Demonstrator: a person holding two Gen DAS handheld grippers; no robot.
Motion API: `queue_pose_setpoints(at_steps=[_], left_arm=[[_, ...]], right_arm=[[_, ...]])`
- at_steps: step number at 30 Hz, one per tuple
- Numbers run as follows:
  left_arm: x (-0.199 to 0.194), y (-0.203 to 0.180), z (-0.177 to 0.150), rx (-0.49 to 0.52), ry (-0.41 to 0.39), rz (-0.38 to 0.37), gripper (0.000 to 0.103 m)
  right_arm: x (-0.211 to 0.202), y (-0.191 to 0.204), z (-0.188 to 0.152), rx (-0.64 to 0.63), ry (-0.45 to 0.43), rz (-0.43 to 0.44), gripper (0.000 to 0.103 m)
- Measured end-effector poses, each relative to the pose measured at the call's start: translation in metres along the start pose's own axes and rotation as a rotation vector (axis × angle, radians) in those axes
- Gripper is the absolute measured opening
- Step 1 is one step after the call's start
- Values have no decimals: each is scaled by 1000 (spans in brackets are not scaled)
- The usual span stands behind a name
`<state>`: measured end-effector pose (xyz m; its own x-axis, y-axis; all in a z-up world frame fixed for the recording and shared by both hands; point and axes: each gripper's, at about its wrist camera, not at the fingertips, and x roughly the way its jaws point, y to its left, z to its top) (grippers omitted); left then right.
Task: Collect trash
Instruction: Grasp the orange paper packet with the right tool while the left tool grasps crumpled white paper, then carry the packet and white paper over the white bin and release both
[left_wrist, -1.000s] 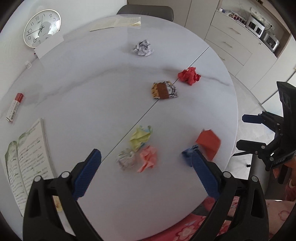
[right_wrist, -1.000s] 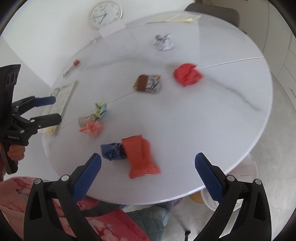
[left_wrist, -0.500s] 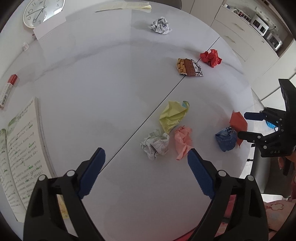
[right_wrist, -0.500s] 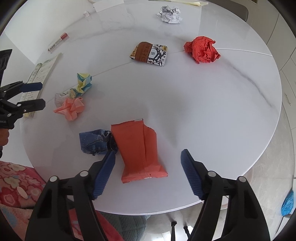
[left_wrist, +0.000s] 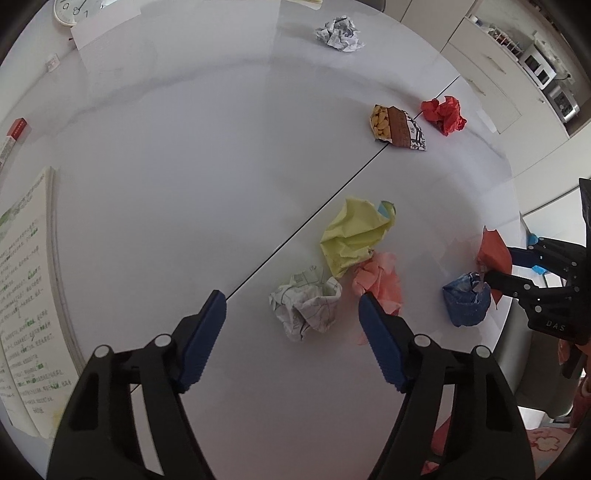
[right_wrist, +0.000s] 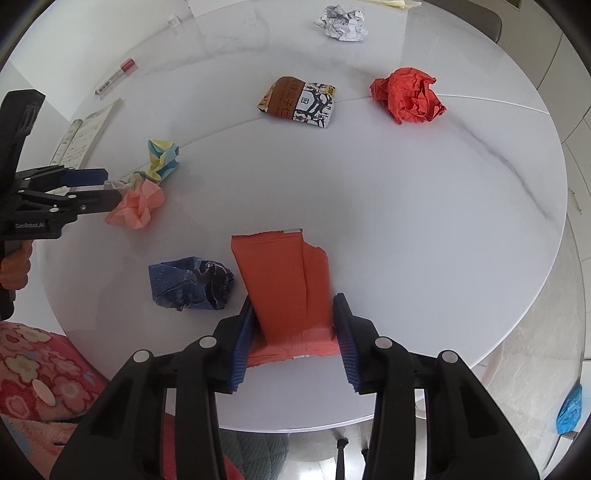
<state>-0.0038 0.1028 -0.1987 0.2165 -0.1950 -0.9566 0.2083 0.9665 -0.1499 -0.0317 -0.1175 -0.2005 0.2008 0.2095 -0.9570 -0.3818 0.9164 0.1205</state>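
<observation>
My left gripper (left_wrist: 291, 310) is open, low over the round white table (left_wrist: 184, 166), with a crumpled white printed paper (left_wrist: 306, 308) between its fingers. A pink paper ball (left_wrist: 380, 284) touches its right finger, and a yellow wad (left_wrist: 351, 236) lies just beyond. My right gripper (right_wrist: 293, 314) has its jaws closed against the near end of an orange-red wrapper (right_wrist: 284, 280) at the table's front edge. A blue crumpled bag (right_wrist: 188, 282) lies to the left of the wrapper.
Farther off lie a brown snack packet (right_wrist: 299, 101), a red paper ball (right_wrist: 408, 94) and a crumpled newsprint ball (right_wrist: 341, 22). An open book (left_wrist: 26, 280) and a red-capped marker (left_wrist: 13, 136) lie at the table's left. Cabinets (left_wrist: 498, 74) stand behind.
Both grippers moved forward and down over the table. The right jaws narrowed and came around the orange-red wrapper's near end. The left gripper came up to the white paper and narrowed a little.
</observation>
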Motion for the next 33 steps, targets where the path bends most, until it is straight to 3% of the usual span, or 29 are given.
queue_pose_setpoints(at_steps=[13, 22, 28, 33], left_arm=[[7, -5, -1, -5, 7, -34, 34], [-6, -4, 3, -14, -21, -22, 30], [-46, -2, 8, -36, -89, 6, 30], [-86, -22, 18, -8, -168, 1, 30]], right_arm=[[-13, -14, -2, 44, -31, 37, 42], [-29, -25, -1, 94, -83, 59, 42], [-63, -53, -8, 185, -161, 71, 42], [-104, -93, -30, 287, -240, 25, 42]])
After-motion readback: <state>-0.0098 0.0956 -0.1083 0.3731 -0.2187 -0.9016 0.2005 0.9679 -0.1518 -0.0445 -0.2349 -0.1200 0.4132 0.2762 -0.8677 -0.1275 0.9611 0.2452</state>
